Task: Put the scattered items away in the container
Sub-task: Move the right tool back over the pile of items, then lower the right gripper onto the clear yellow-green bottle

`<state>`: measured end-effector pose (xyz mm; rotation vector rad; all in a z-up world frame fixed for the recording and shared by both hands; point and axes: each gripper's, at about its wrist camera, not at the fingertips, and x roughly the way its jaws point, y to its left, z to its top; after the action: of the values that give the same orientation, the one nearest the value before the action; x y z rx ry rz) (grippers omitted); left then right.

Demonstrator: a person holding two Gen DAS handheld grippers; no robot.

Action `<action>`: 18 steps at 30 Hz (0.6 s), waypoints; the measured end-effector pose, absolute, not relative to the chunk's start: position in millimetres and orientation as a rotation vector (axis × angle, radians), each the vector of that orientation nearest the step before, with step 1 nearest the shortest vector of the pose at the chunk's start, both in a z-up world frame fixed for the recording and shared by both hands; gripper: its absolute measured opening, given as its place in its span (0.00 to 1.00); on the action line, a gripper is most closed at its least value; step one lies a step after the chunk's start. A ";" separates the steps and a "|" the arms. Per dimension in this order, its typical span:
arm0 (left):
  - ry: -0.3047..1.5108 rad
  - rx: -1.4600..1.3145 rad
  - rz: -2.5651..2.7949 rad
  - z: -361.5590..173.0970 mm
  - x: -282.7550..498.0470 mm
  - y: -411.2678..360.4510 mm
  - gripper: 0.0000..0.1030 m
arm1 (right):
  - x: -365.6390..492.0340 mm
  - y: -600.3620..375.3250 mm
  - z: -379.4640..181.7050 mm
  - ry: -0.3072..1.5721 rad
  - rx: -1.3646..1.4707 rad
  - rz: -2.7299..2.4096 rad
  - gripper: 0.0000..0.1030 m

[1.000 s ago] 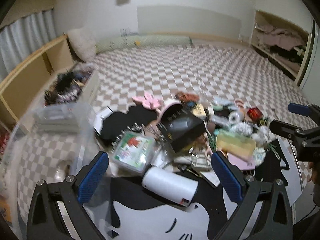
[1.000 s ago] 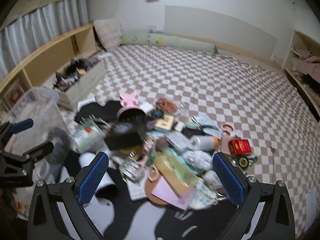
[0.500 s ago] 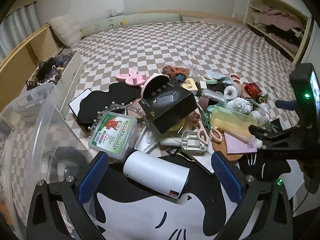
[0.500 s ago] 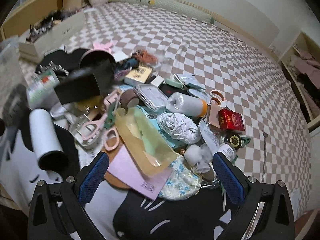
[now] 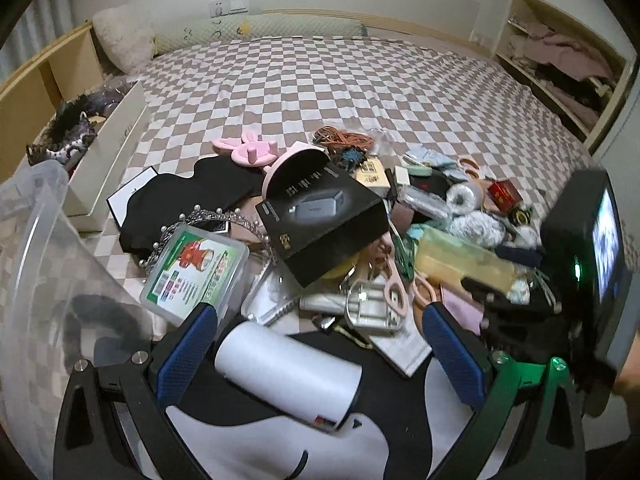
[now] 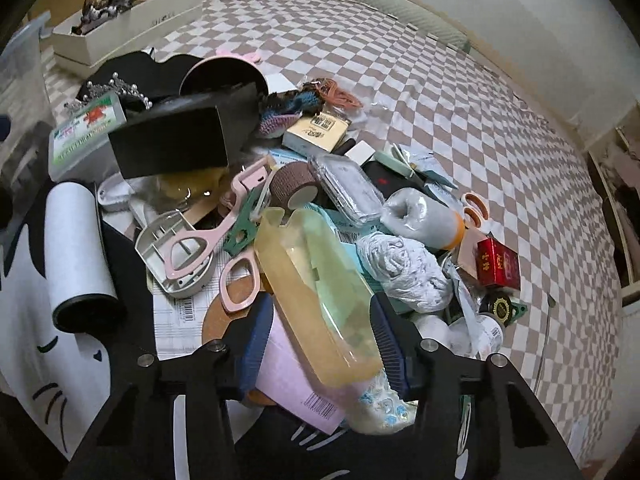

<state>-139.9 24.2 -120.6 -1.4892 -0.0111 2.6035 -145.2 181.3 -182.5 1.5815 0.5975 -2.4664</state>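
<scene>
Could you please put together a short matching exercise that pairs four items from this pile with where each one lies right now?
Items:
1. white cylinder
2. translucent yellow case
3. red box
4. clear plastic bin

Places:
A. at the left edge of the left wrist view
B. at the right side of the pile, beside the grey crumpled cloth
C. between the closing pads of the right gripper
D. lying on its side between the open pads of the left gripper

Pairs: 1-D, 2-C, 3-B, 4-A
</scene>
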 end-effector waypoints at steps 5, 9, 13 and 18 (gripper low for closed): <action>-0.022 -1.475 2.628 -125.1 -158.1 25.1 1.00 | -145.3 184.2 -193.9 0.636 1.625 -2.461 0.44; 0.055 -1.477 2.617 -132.9 -166.0 36.1 1.00 | -141.8 186.3 -201.1 0.631 1.629 -2.423 0.34; 0.044 -1.536 2.536 -146.7 -170.1 49.9 1.00 | -132.3 184.4 -202.5 0.643 1.596 -2.398 0.21; -0.049 -1.574 2.445 -153.7 -172.5 67.0 0.99 | -130.0 189.3 -201.7 0.548 1.611 -2.377 0.06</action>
<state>-172.5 67.0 -153.7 -1.5745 -0.0486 2.4446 -130.0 189.3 -201.7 1.6109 0.5482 -2.3774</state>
